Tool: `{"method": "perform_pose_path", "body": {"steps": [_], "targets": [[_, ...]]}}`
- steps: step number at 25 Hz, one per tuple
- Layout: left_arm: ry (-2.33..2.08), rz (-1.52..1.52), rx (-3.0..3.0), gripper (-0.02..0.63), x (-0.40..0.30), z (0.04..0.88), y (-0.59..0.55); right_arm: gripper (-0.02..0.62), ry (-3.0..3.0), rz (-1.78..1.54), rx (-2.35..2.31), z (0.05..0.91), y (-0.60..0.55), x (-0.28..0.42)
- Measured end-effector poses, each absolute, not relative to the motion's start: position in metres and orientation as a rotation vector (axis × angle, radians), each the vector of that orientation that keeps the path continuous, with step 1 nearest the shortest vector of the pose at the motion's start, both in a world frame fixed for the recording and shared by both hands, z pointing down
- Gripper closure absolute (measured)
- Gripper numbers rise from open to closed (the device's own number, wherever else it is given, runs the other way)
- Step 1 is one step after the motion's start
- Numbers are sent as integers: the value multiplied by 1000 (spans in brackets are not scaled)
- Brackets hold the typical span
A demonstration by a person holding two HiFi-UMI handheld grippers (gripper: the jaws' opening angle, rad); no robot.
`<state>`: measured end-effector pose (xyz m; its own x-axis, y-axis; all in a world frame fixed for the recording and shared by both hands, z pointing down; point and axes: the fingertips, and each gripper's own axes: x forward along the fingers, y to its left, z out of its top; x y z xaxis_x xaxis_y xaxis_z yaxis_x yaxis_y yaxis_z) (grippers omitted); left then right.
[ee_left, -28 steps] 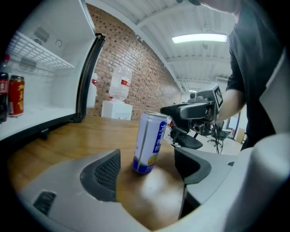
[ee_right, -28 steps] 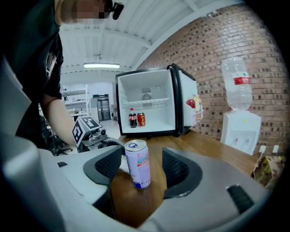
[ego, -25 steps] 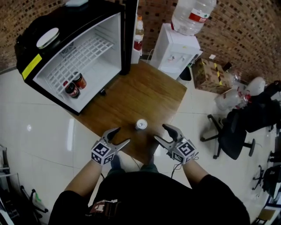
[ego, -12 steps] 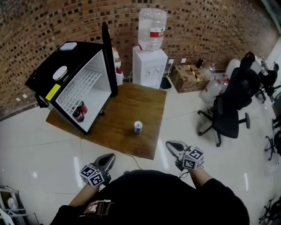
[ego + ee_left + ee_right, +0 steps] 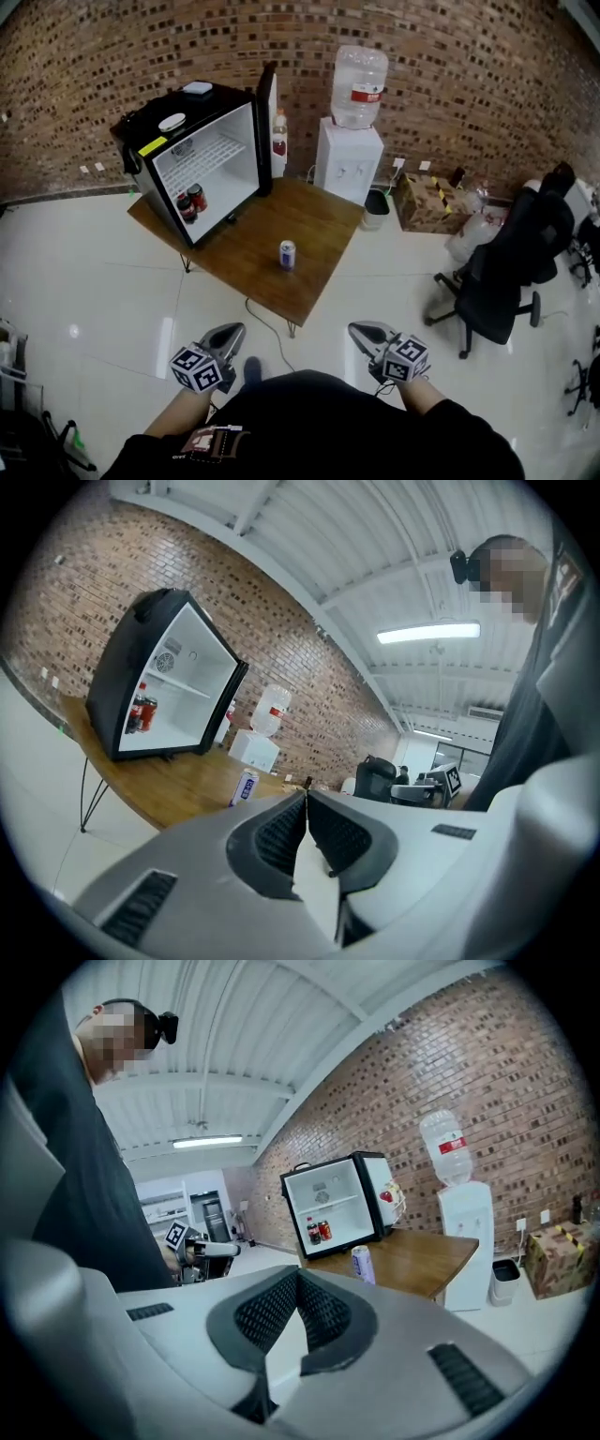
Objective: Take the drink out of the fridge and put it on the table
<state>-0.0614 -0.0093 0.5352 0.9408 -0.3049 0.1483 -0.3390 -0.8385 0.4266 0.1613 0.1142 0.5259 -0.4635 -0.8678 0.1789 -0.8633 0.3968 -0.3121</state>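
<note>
The drink can (image 5: 287, 254) stands upright mid-frame on the wooden worktop (image 5: 319, 216), right of the open fridge (image 5: 150, 150), which holds two red cans (image 5: 191, 202). At the bottom, the left tool (image 5: 232, 333) and right tool (image 5: 362, 331) are each pressed together, empty.

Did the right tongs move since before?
Yes. The right tongs were beside the can over the table. Now they are pulled back over the floor, away from the table, and shut.

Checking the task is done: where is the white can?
In the head view, the can stands upright on the wooden table, right of the open fridge.
</note>
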Motion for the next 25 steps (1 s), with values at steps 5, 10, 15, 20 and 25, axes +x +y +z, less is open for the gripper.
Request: {"method": "perform_pose_path", "body": {"steps": [5,10,15,20,25], "targets": [[-497,97,2687,603,-55,512,54,592,2615,-598,-1567,528,158,164],[-487,137,2752,603,-80,502,79,592,2654,-572,-1489,522,180,119],[-444,118,2760,603,-117,493,76,592,2651,-574,-1500,521,180,71],[-369,140,2783,603,-178,491,66,592,2587,-577,-1550,513,160,2],[-288,202,2773,603,-226,508,63,592,2526,-615,-1572,510,142,-50]]}}
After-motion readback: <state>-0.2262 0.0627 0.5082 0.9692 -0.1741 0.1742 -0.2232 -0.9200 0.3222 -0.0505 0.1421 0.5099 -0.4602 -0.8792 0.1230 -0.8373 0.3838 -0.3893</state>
